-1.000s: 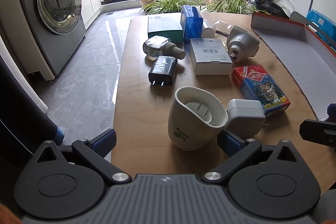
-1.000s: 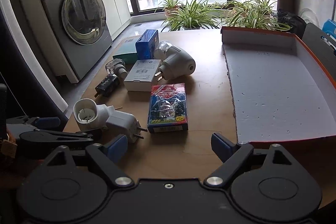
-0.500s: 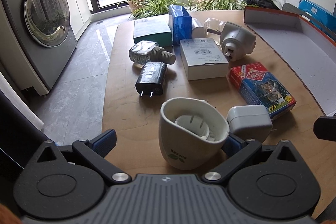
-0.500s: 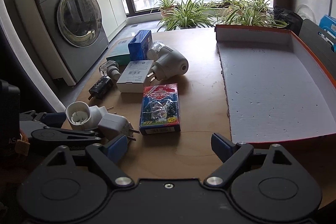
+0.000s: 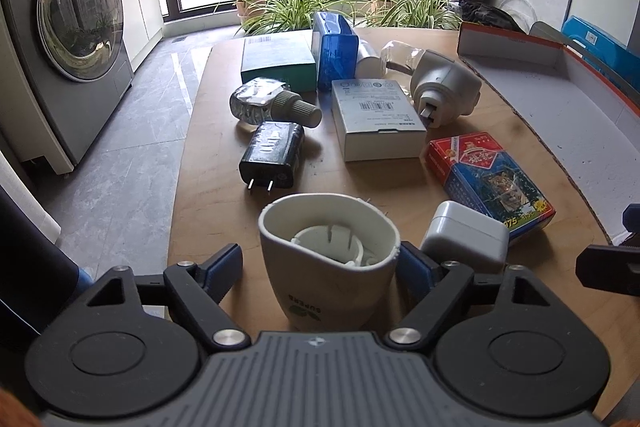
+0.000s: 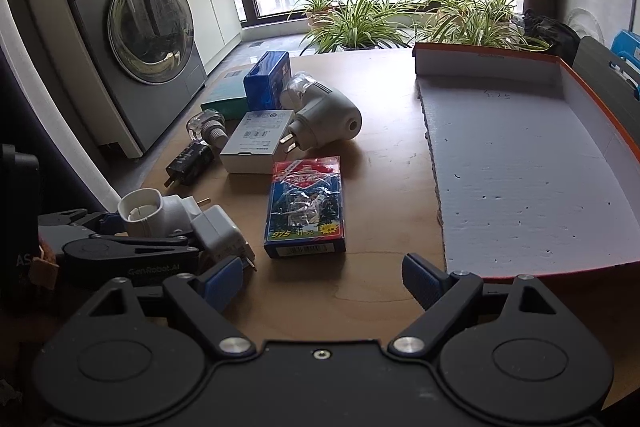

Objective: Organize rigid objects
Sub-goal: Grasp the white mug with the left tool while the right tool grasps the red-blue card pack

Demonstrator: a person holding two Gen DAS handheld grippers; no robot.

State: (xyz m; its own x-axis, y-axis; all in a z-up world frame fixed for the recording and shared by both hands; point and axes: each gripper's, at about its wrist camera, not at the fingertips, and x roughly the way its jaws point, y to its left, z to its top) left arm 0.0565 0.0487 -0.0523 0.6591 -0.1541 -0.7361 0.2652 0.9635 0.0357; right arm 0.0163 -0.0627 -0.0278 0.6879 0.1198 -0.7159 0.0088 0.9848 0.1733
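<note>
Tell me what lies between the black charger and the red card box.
The white flat box lies between the black charger and red card box, in the left wrist view.

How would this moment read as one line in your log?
left gripper: closing around white cup-shaped plug-in device | right gripper: open, empty | orange-edged cardboard tray: empty
</note>
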